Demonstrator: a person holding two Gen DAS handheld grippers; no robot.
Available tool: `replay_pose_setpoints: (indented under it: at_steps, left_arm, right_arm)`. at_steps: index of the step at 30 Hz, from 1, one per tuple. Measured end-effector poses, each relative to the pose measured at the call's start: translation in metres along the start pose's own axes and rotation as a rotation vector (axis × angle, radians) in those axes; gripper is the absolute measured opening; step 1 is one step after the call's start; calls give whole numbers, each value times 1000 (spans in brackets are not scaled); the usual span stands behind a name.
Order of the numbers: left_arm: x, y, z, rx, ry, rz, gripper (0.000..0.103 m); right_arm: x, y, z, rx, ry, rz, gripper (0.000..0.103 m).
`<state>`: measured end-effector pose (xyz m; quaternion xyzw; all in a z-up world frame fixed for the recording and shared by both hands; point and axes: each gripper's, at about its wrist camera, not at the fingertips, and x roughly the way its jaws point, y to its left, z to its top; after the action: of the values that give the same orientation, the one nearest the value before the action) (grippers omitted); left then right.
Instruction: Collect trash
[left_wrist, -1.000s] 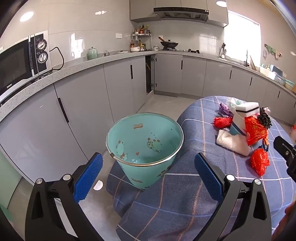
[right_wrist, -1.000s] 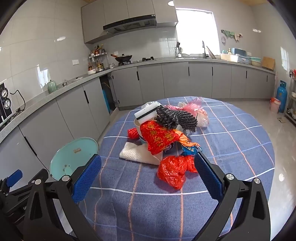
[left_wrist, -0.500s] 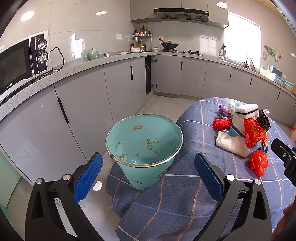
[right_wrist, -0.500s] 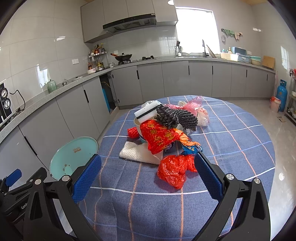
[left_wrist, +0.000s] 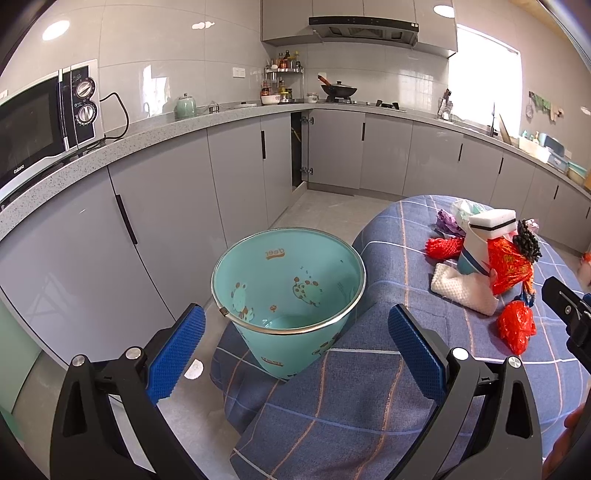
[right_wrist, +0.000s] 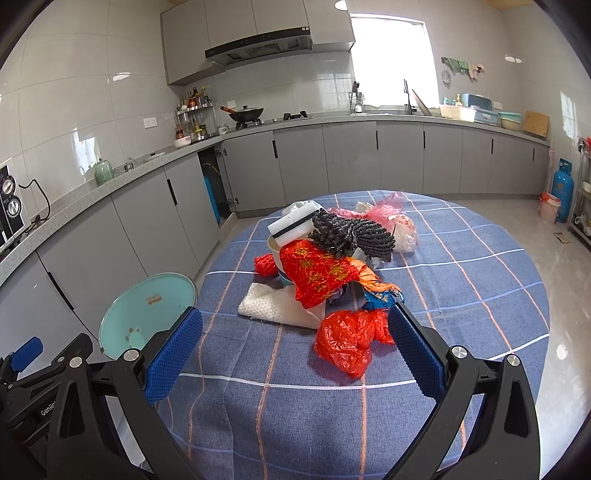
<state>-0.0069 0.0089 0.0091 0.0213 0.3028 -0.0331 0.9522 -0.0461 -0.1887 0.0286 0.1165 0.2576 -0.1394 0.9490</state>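
Trash pail (left_wrist: 288, 280) printed "deer", jaws apart

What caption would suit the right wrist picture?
Open right claw faces a trash pile on the blue checked tablecloth, teal bucket beside the table.

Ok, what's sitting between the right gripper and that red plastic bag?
Nothing: in the right wrist view only bare blue checked tablecloth lies between the open right gripper and the red plastic bag, the nearest piece of the pile.
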Motion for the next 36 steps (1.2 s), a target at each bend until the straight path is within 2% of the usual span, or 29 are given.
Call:
replay_pose_setpoints:
  at_steps: [36]
  left_arm:
    - [0, -3, -2, -6, 4, -7, 97]
  right_arm:
    - [2, -3, -2, 8, 4, -5, 99]
